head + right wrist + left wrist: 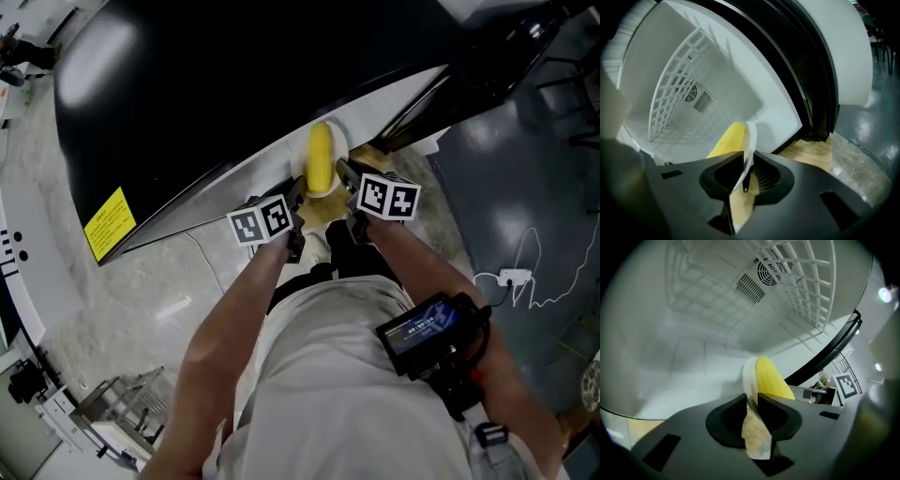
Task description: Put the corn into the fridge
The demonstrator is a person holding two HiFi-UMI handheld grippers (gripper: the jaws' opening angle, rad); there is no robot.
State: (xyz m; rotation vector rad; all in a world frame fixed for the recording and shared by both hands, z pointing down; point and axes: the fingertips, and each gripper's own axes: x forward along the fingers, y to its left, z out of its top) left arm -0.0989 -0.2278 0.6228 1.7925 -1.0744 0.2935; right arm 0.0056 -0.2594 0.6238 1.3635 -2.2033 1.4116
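Note:
A yellow corn cob (320, 157) lies on a white plate (338, 141) held at the mouth of the open fridge (234, 84). My left gripper (294, 201) is shut on the plate's left rim and my right gripper (346, 178) is shut on its right rim. In the left gripper view the plate (748, 376) runs edge-on into the left gripper (752, 401), the corn (772, 380) just beyond. In the right gripper view the right gripper (746, 164) clamps the plate (751, 138), with the corn (726, 139) to its left. The white fridge interior lies ahead.
A white wire shelf (679, 93) and a round fan vent (768, 270) show inside the fridge. The black door seal (811, 70) frames the opening above a wood strip (811, 150). On the fridge's black top is a yellow label (110, 221). A power strip (511, 277) lies on the floor at right.

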